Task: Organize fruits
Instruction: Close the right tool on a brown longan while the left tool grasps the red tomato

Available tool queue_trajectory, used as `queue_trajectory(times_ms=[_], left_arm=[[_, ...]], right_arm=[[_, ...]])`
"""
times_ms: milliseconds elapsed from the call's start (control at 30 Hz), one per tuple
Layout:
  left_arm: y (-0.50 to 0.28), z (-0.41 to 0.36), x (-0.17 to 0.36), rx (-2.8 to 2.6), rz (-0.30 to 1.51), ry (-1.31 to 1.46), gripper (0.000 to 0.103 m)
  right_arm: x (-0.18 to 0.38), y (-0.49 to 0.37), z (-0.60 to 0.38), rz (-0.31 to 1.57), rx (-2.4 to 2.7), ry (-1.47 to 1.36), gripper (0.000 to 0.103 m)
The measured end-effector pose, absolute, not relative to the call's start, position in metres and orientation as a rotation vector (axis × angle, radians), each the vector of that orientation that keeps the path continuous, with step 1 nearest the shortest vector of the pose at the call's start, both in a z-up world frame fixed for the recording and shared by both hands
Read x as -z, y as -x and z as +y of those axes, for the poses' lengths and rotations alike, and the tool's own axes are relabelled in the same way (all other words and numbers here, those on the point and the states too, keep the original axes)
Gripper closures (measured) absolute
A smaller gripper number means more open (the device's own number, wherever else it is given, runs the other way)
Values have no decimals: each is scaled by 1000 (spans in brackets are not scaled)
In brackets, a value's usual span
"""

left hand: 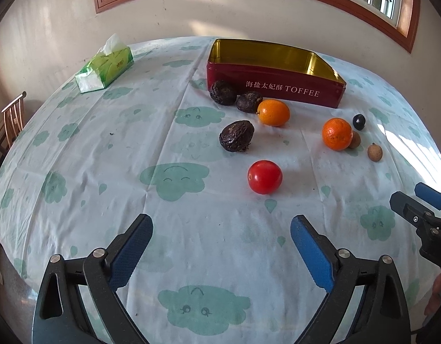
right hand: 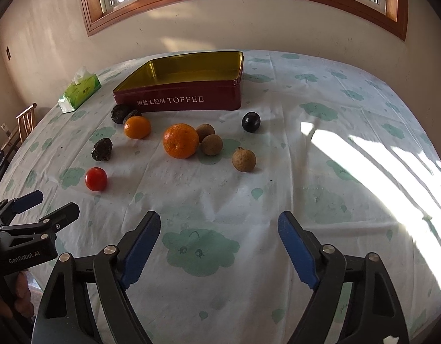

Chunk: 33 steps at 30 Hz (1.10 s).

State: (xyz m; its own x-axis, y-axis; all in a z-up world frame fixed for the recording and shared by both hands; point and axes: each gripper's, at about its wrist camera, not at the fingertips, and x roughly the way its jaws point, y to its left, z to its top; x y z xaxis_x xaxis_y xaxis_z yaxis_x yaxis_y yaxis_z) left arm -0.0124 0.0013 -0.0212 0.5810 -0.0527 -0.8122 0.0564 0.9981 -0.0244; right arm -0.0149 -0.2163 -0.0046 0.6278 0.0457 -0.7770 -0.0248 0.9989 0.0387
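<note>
tin [left hand: 277, 91]: red, open-topped, gold inside, nothing in it; stands at the far side of the table [left hand: 77, 172], its long lettered wall facing both cameras.

fruits: all on the cloth in front of the tin, none inside. two dark wrinkled fruits [left hand: 222, 92] touch the tin's near wall at its left end; small orange [left hand: 273, 112] just beside them; third dark fruit [left hand: 236, 136] nearer; tomato [left hand: 264, 176] nearest of all. to the right: big orange [right hand: 181, 140], two brown round fruits [right hand: 211, 144] touching or nearly touching it, a third brown fruit [right hand: 243, 159] apart, dark plum [right hand: 251, 122] near the tin's right end.

left gripper [left hand: 220, 246]: spread wide, holding nothing, low over the near cloth. tomato lies straight ahead and slightly right of its centre line, the closest fruit to it.

right gripper [right hand: 217, 243]: spread wide, holding nothing. the lone brown fruit lies ahead, a little right of centre; big orange ahead, a little left.

judgement: left takes the tomato side, right the brown-fruit side. fruits are round, so no long axis to match; they may roll when nudged. tin lies beyond every fruit, so each carry runs forward.

tissue box [left hand: 104, 67]: far left, well apart.
</note>
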Motion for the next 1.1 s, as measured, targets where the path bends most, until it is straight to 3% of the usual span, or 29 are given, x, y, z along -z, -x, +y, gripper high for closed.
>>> queue_trajectory(times_ms=[167, 300, 433, 533, 700, 1100], left_arm=[[5, -2, 26, 70, 960, -6, 15], [-2, -9, 28, 86, 964, -19, 20], [-11, -12, 29, 102, 969, -15, 26], [-19, -14, 32, 107, 982, -1, 27], [-30, -18, 35, 101, 991, -11, 29], [-39, -28, 37, 126, 999, -21, 47]], right_arm=[[10, 4, -220, 906, -40, -27, 27], [14, -9, -224, 923, -41, -21, 37], [18, -23, -227, 931, -35, -8, 39], [20, -34, -229, 943, -41, -5, 44], [24, -48, -229, 950, -54, 1, 47], [31, -61, -227, 952, -59, 25, 55]])
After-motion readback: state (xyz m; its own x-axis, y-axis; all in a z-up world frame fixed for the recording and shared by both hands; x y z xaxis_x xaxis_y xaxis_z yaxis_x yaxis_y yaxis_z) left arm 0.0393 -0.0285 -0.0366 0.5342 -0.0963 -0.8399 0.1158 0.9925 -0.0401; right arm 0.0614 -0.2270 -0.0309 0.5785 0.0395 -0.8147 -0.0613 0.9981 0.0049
